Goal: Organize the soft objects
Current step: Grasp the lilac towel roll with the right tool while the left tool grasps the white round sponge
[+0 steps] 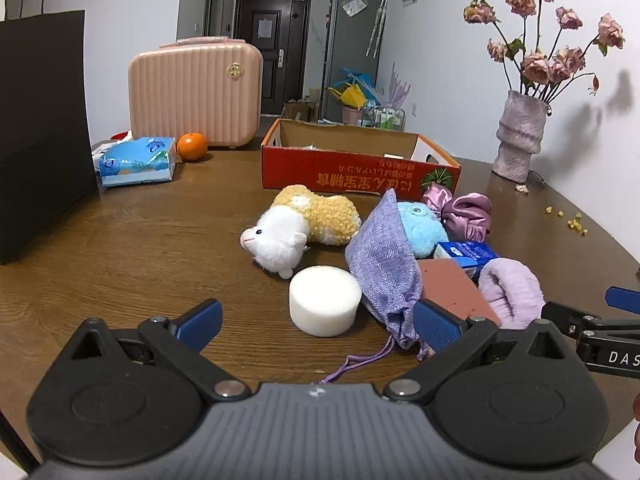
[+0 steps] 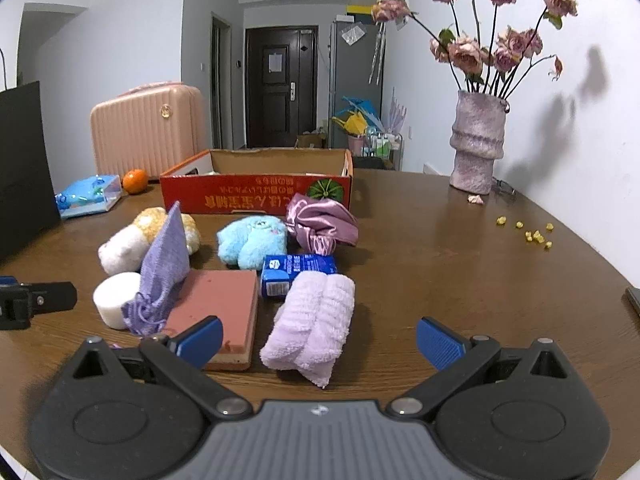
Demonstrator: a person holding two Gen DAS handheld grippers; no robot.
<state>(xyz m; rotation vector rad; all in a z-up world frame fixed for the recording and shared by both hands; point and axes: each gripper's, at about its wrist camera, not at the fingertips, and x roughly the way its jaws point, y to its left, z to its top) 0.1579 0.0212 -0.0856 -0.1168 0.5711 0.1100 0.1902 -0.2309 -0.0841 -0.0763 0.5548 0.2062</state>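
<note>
I see both of my grippers low over the brown wooden surface. The left gripper has its jaws wide open and holds nothing. The round white foam block sits right between its blue fingertips. A purple knit drawstring bag leans beside the block and touches it.

The right gripper has its jaws wide open too, with nothing in them. The folded light purple towel lies between its tips. A flat pink foam brick lies just left of the towel.

Behind them I see a fluffy blue plush toy, a white and yellow plush sheep, a shiny purple satin cloth and a small blue carton. The open red cardboard box stands at the back of the pile.
</note>
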